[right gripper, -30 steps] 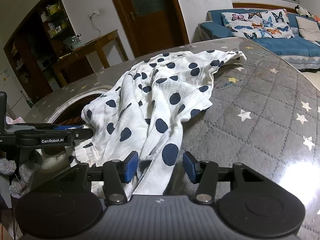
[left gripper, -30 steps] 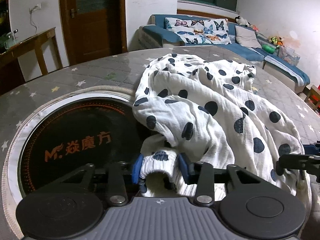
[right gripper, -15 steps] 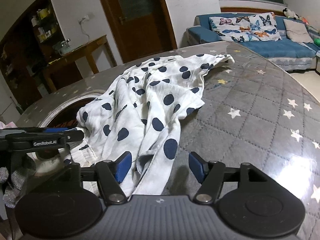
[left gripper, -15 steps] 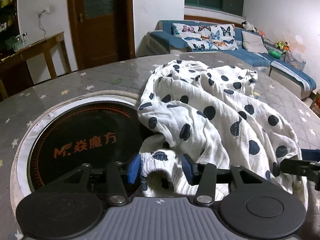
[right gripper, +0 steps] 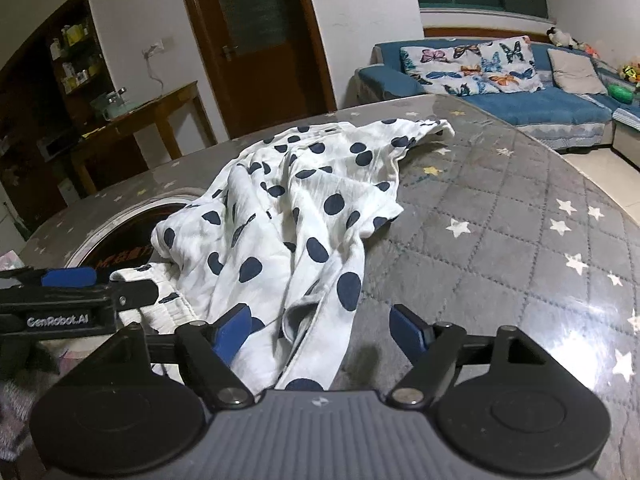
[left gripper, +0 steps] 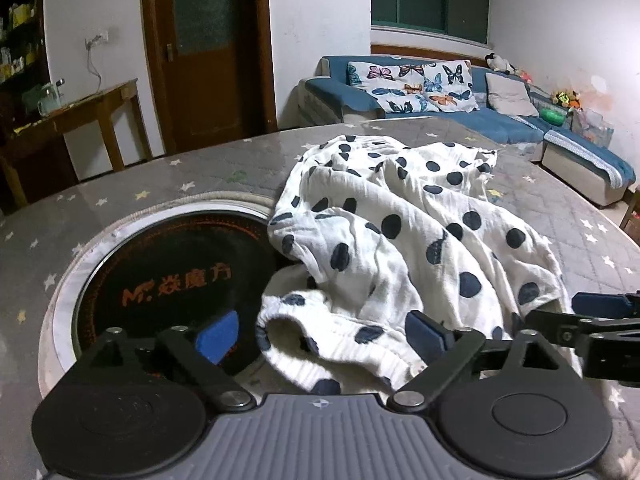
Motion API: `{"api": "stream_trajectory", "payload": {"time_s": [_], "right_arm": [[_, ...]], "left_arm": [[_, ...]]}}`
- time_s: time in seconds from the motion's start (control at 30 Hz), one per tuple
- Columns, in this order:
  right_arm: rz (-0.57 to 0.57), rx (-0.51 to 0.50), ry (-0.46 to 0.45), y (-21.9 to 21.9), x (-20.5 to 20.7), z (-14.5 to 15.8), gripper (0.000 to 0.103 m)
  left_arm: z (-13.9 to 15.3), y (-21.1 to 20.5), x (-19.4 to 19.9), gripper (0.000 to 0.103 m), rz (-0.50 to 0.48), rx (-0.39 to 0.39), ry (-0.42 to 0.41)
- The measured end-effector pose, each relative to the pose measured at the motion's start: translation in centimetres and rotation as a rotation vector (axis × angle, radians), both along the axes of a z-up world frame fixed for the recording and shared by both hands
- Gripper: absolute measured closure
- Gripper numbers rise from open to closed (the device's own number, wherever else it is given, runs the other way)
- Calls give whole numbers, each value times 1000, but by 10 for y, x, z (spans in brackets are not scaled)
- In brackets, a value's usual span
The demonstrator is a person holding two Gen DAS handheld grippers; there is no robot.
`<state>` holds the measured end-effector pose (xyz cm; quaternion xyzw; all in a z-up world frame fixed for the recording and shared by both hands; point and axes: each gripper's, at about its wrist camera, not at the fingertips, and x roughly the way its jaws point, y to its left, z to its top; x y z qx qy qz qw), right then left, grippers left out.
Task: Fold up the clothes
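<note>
A white garment with dark dots (left gripper: 400, 240) lies crumpled on a round table (right gripper: 520, 240) covered in grey quilted cloth with stars. Part of it spills over the black glass disc (left gripper: 160, 280) set into the table's middle.

The left wrist view shows the gathered elastic hem of the garment sitting between the spread fingers of the left gripper (left gripper: 324, 332), with neither blue pad clearly pressing the cloth. It also shows the orange lettering on the disc, which the right wrist view mostly hides behind folds.

The right wrist view shows the far corner of the garment stretched toward the table's edge, and a loose flap lying between the wide-apart fingers of the right gripper (right gripper: 320, 328). The right pad stands over bare tablecloth, clear of the fabric.

Each view catches the other gripper at its side: the right one at the right edge of the left view, the left one at the left edge of the right view.

Beyond the table stand a blue sofa (left gripper: 500, 120) with butterfly cushions (right gripper: 468, 64), a brown door (left gripper: 208, 48) and a wooden side table (right gripper: 152, 120).
</note>
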<state>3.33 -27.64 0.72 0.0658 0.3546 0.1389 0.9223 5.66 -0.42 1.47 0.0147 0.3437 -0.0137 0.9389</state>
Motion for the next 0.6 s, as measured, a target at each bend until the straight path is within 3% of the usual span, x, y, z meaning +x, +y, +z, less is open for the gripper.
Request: {"api": "stream_trajectory", "payload": {"time_s": [0.23,0.6], "right_arm": [[-19,-1,-9,1,-5,2,18],[-31,2,-3,0,-11,0,18]], "left_arm": [[0,-4,-6,2,-4,-10,-1],[0,-9,-13,0,-14,5,-11]]}}
